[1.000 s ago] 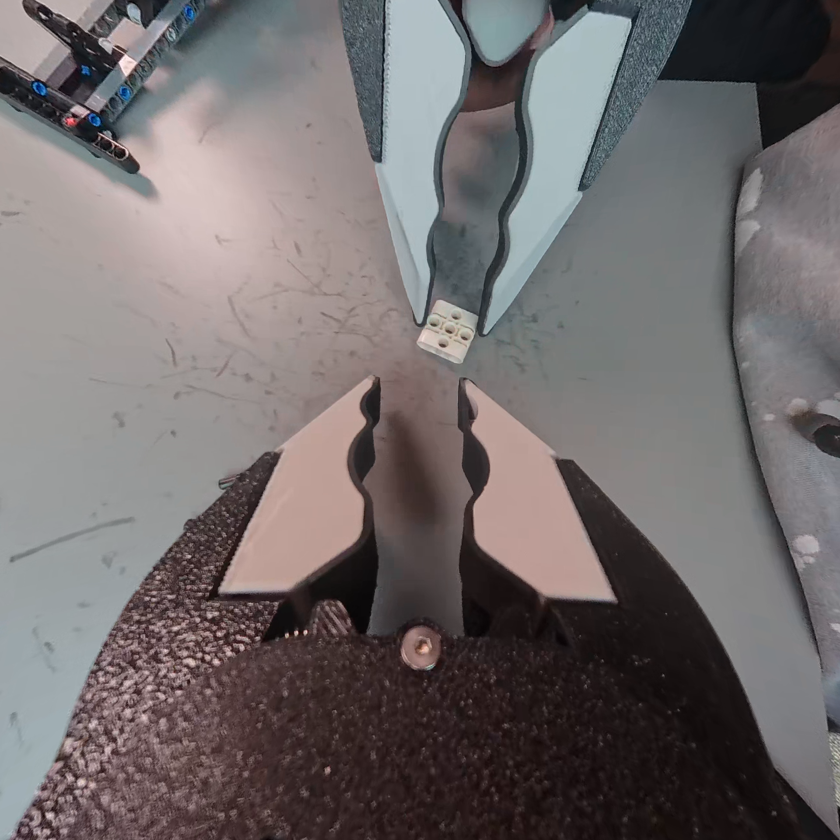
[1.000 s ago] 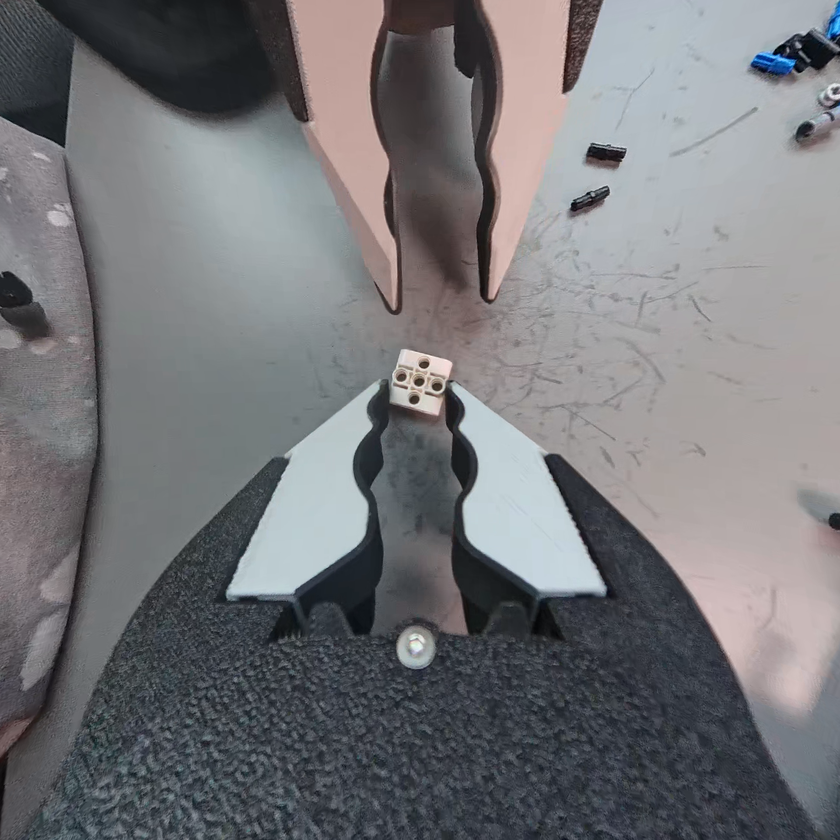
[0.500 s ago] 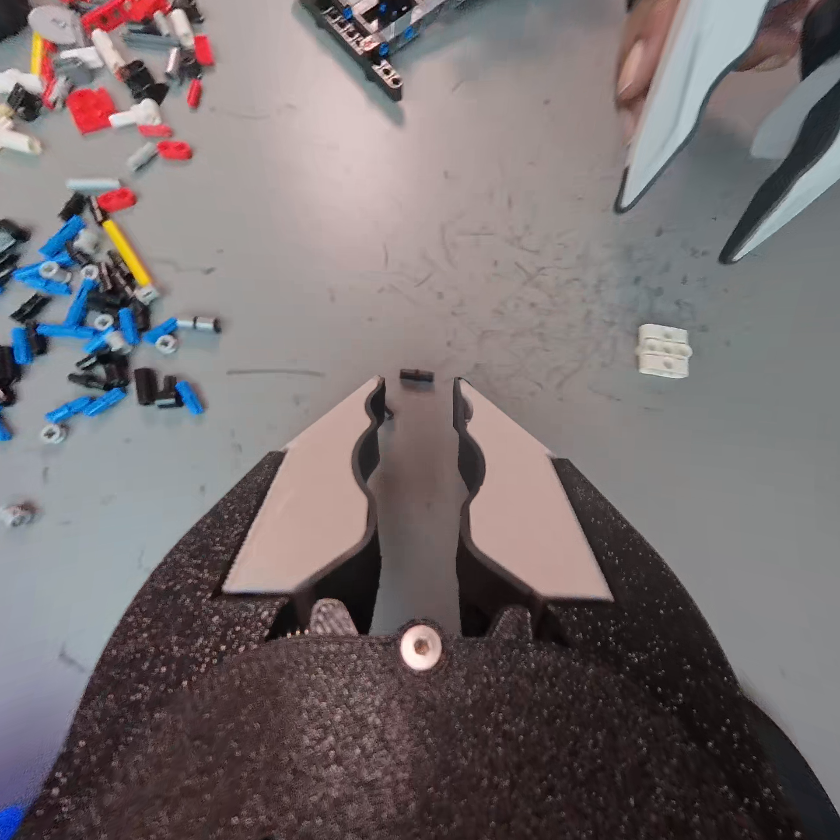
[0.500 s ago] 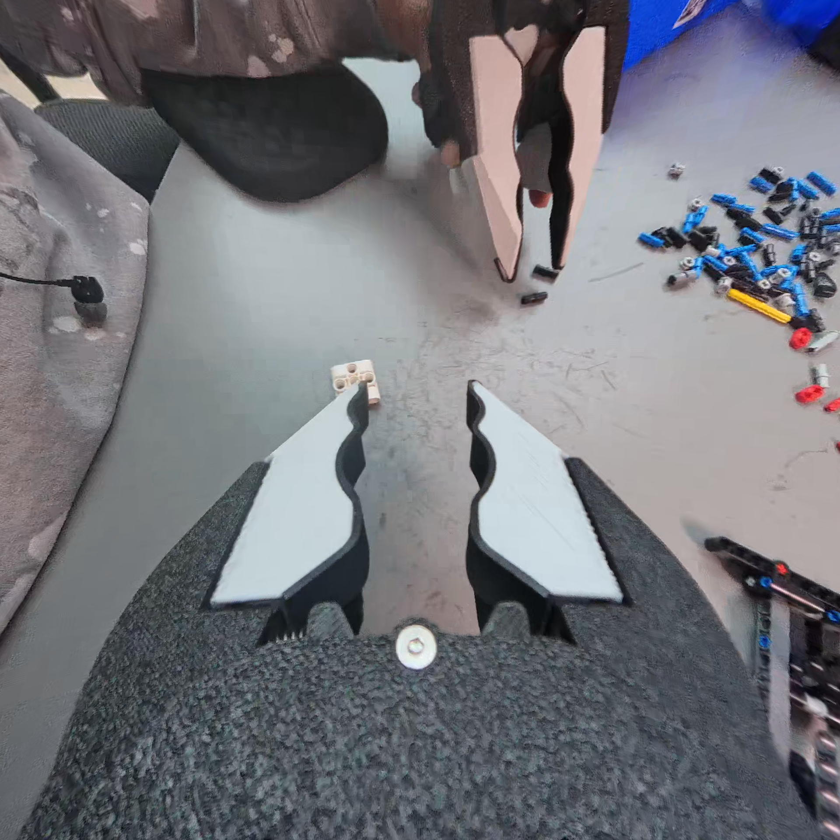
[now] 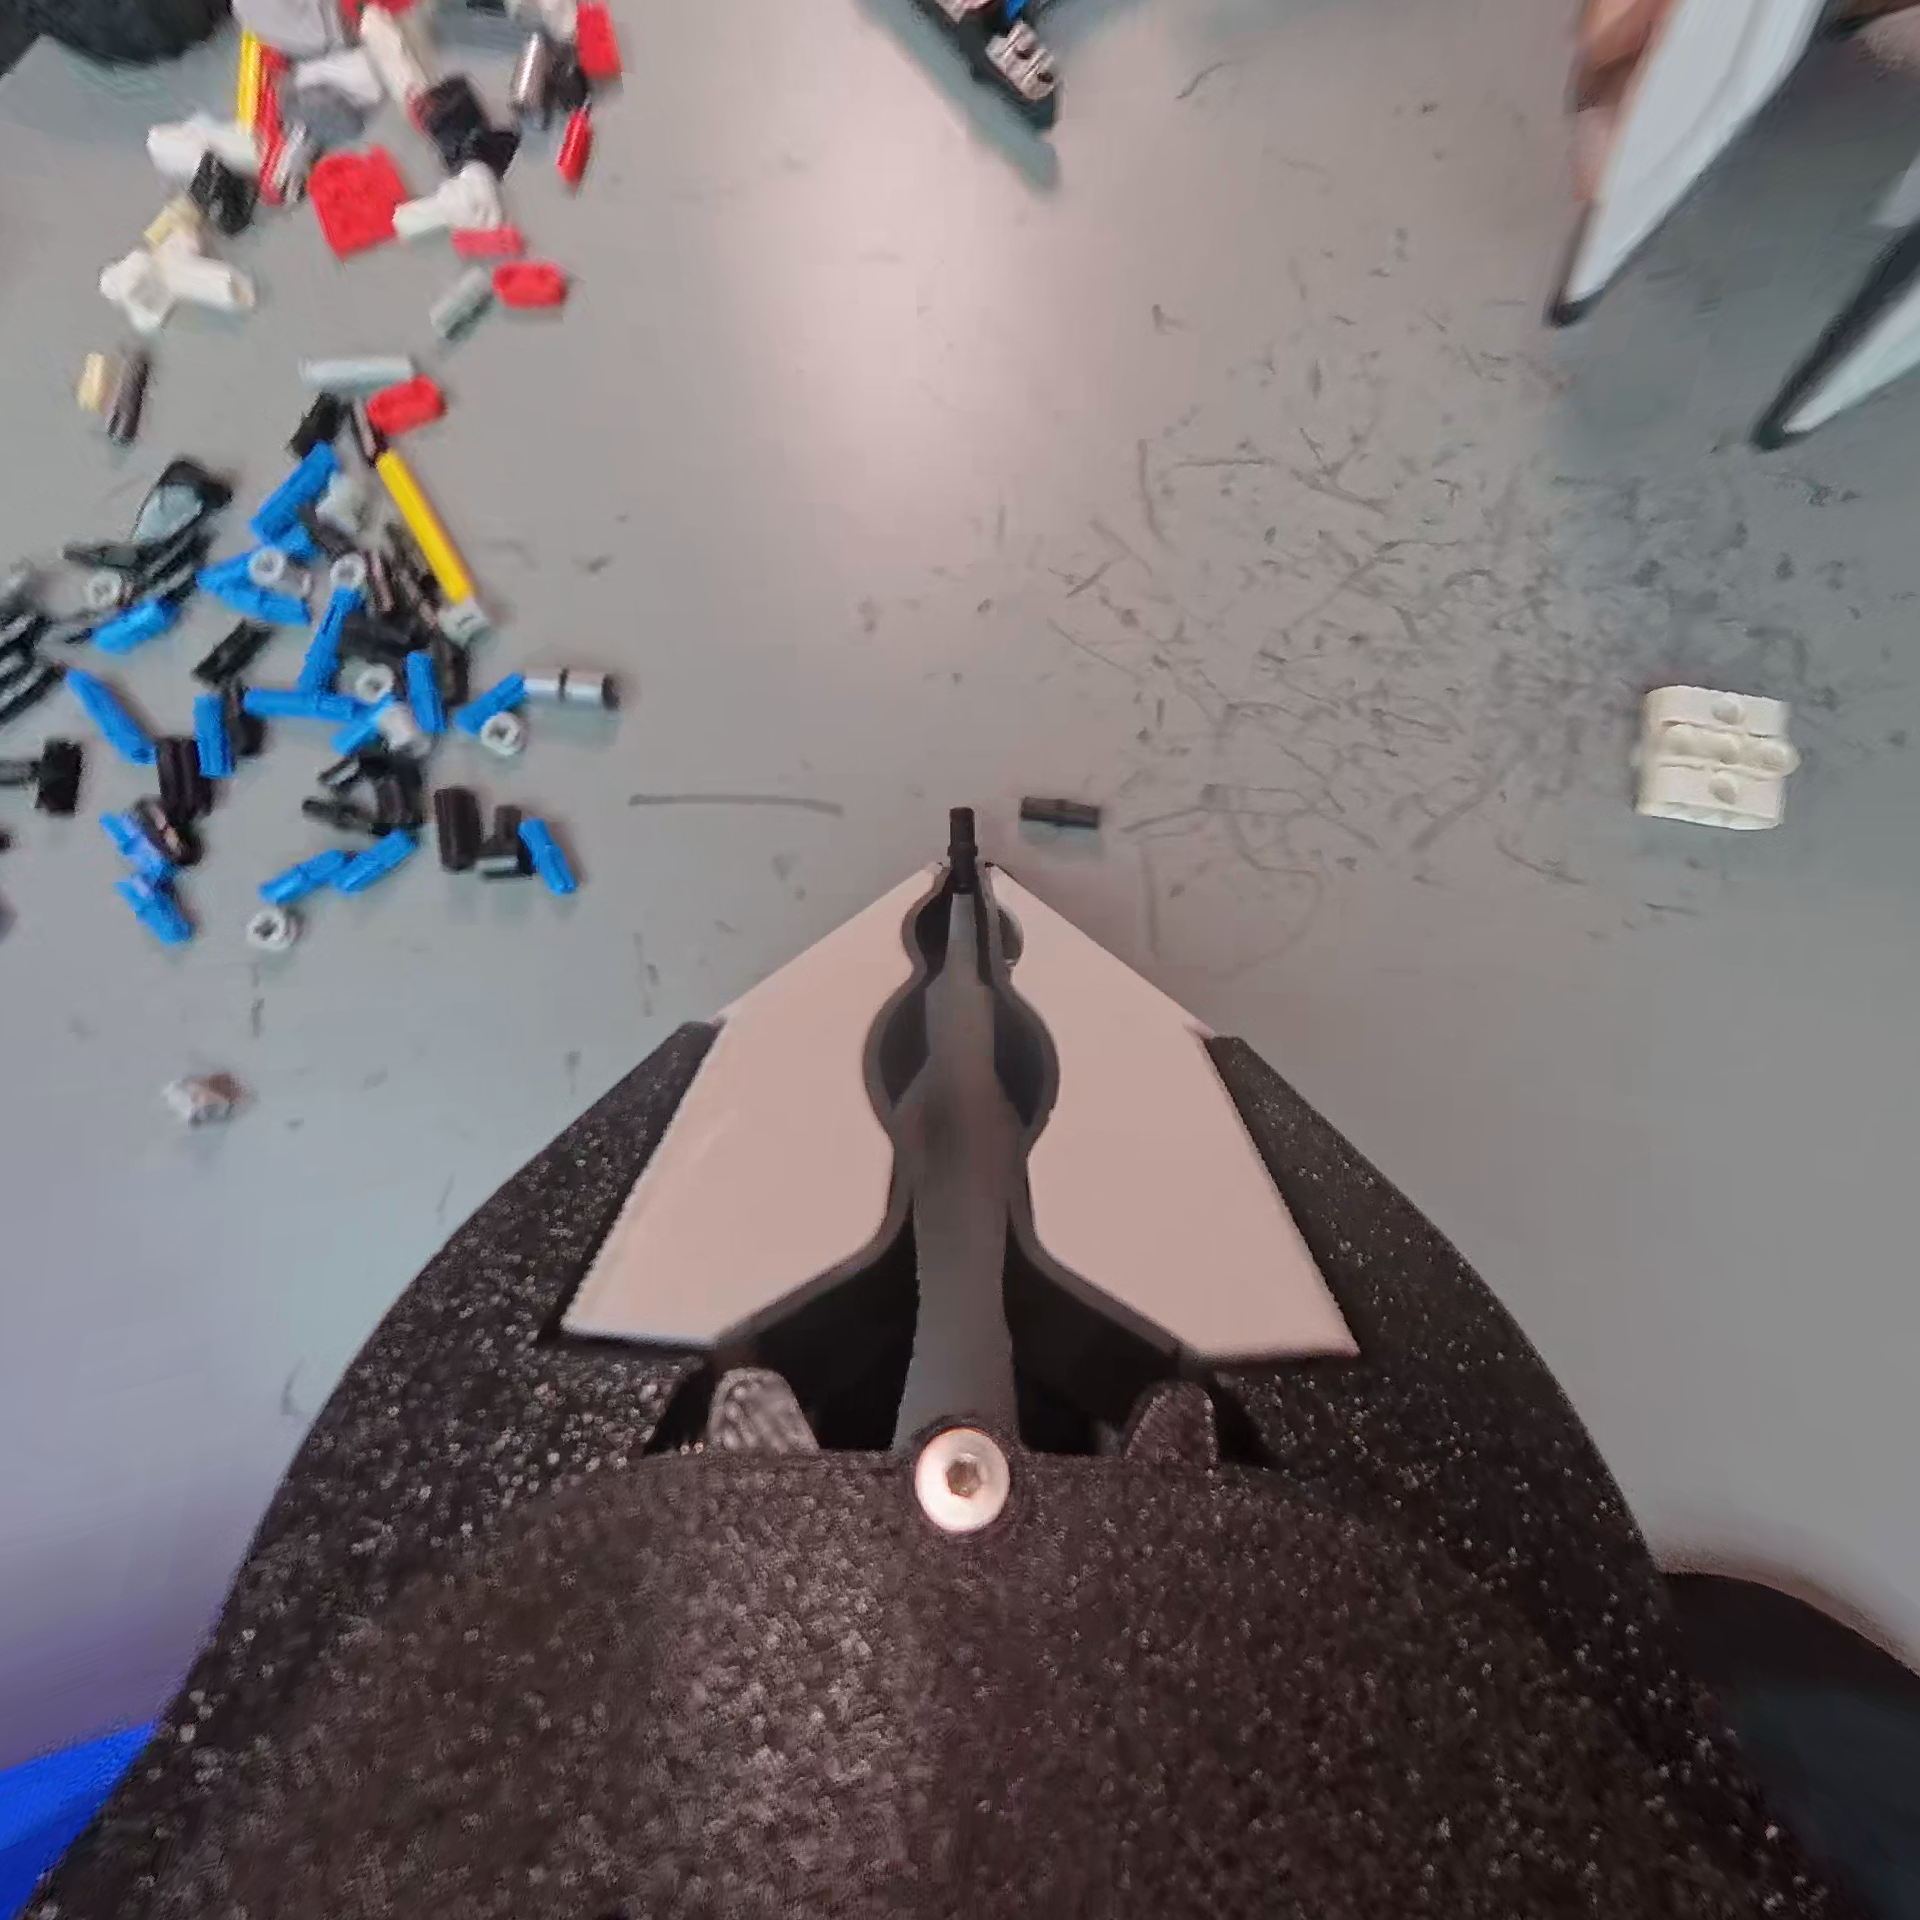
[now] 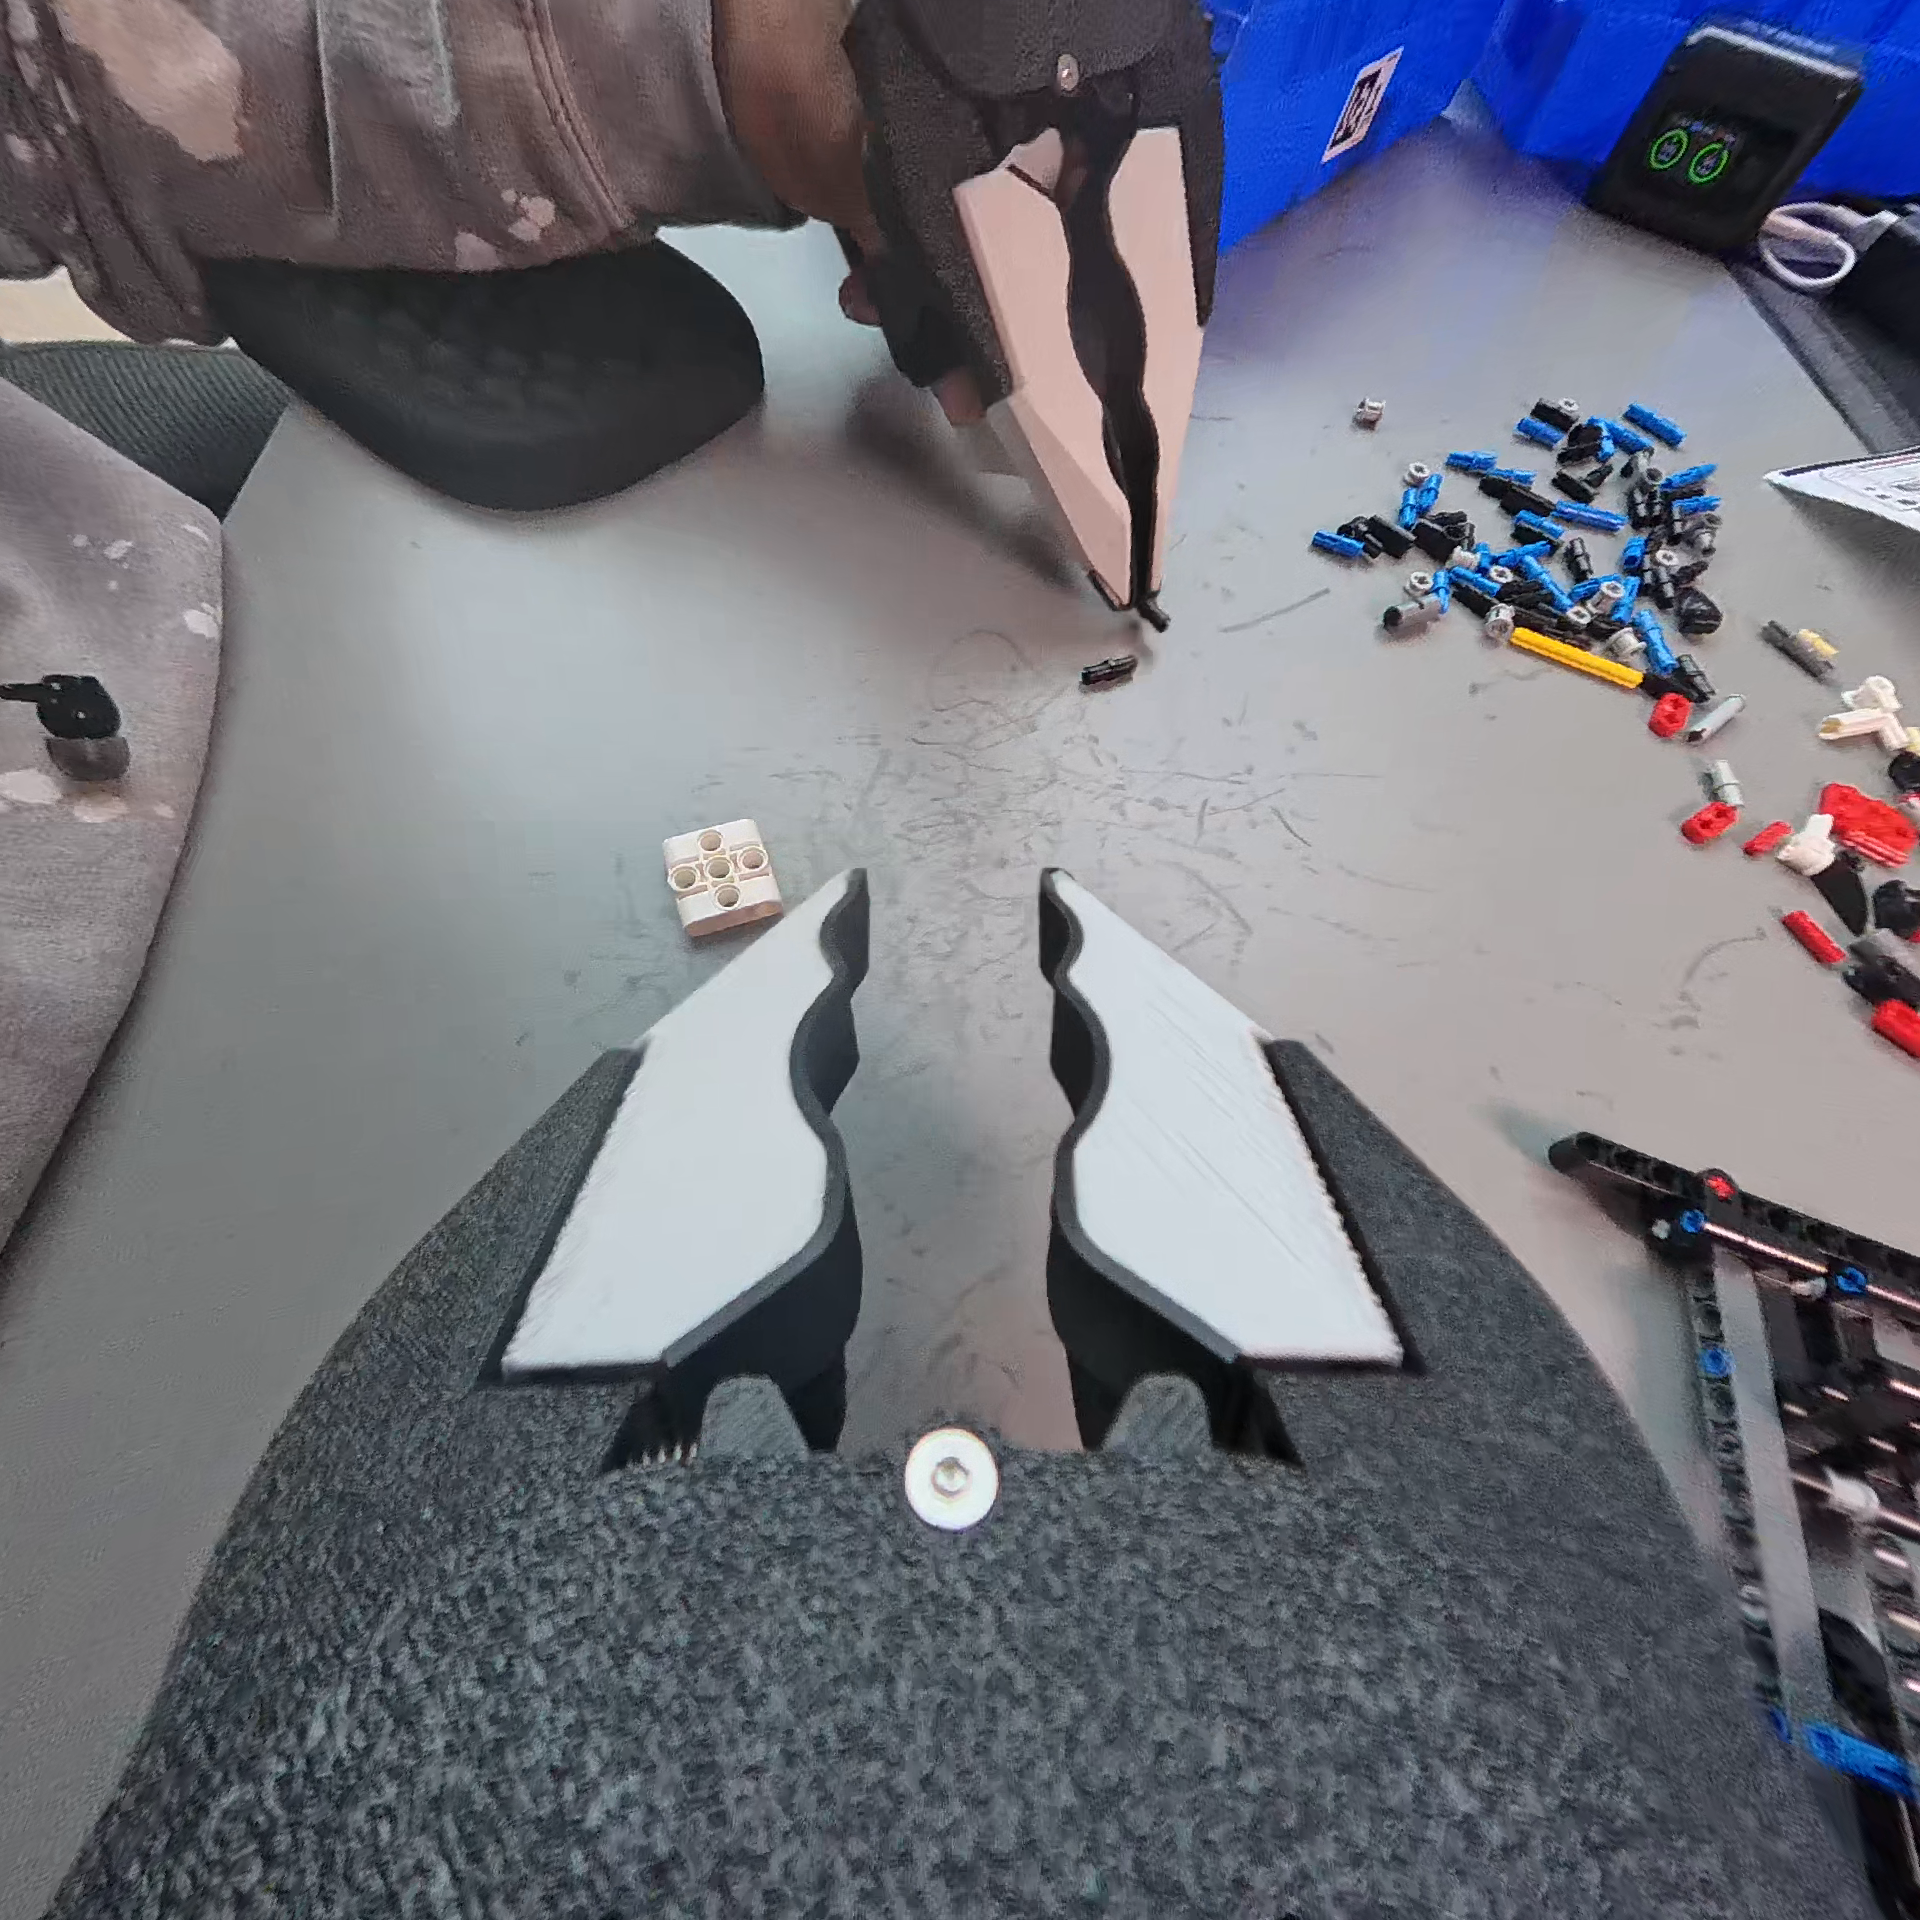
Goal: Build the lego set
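Left wrist view, left to right: a loose pile of small parts [image 5: 312, 582] (blue, black, red, white pins and connectors, one yellow axle [image 5: 428, 540]) is spread along the left edge of the grey table [image 5: 790, 436]. The left gripper [image 5: 964, 878] is seen at centre, jaws closed down to a thin slit, with a short black pin [image 5: 962, 847] pinched at the very tips and its end sticking out forward. A second black pin [image 5: 1058, 814] lies on the table just right of the tips, not touched. A white square connector block [image 5: 1712, 771] sits well to the right, near the table's right edge, on a heavily scratched patch. The right gripper's pale fingers [image 5: 1662, 177] are partly visible at the top right corner.

Right wrist view, left to right: a mottled grey garment [image 6: 94, 790] is seen along the left edge. The white block [image 6: 721, 875] lies flat on the table, just left of and beyond the right gripper [image 6: 951, 883], apart from it. The right gripper's jaws are spread wide and nothing is held. Farther back, the left gripper [image 6: 1138, 608] is pointed down at the table with the pin [image 6: 1155, 619] at its tips, and the loose pin [image 6: 1108, 670] lies just beside. The parts pile [image 6: 1558, 561] is spread to the right; a partly built black frame [image 6: 1787, 1351] with blue and red pins sits at the near right edge. Blue bins [image 6: 1403, 94] and a small dark device [image 6: 1725, 145] are seen at the far right corner.
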The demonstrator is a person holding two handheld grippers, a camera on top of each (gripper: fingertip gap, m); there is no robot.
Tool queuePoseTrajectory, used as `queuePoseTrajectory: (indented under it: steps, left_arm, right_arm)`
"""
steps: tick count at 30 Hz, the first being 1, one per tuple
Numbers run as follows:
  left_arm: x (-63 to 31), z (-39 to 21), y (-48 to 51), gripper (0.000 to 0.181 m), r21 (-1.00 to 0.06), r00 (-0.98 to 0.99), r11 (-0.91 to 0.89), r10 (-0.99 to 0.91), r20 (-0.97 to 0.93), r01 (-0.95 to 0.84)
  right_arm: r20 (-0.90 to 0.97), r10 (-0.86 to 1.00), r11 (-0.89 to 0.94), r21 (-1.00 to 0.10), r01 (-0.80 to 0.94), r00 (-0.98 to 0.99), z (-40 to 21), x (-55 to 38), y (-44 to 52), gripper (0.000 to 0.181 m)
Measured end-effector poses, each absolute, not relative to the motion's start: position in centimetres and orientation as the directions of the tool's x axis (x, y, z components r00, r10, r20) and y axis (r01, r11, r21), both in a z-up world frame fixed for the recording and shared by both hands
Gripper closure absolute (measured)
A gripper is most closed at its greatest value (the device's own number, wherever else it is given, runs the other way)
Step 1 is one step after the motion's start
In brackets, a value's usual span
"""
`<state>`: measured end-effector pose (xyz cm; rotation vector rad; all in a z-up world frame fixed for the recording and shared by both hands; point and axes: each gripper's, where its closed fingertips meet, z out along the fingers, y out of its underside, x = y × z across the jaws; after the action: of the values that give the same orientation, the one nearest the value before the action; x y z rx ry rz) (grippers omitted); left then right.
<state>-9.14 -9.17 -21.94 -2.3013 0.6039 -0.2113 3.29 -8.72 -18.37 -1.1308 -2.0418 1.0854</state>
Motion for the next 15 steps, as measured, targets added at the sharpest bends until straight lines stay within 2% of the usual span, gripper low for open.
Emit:
queuePoseTrajectory:
  steps: [2,5,9,15]
  left_arm:
    - [-6.2,-19.8,-9.5,0.178,-0.788,0.805,-0.499,-0.593,0.005,-0.362]
    - [-1.4,-16.6,-10.6,0.178,-0.881,0.681,-0.398,-0.721,0.13,-0.254]
    - [2.2,-15.8,-11.7,0.177,-0.892,0.573,-0.403,-0.788,0.223,-0.207]
    - [3.3,-15.6,-12.3,0.178,-0.888,0.527,-0.413,-0.81,0.257,-0.202]
  right_arm:
    - [0.103,0.882,0.294,-0.883,0.365,-0.459,-17.4,2.7,-8.5,0.149]
    - [0.176,0.87,0.318,-0.914,0.251,-0.46,-15.6,2.3,-9.3,0.15]
    - [0.272,0.806,0.403,-0.903,0.151,-0.525,-14.6,2.8,-11.6,0.16]
    - [0.319,0.769,0.465,-0.874,0.142,-0.554,-15.3,3.3,-12.7,0.164]
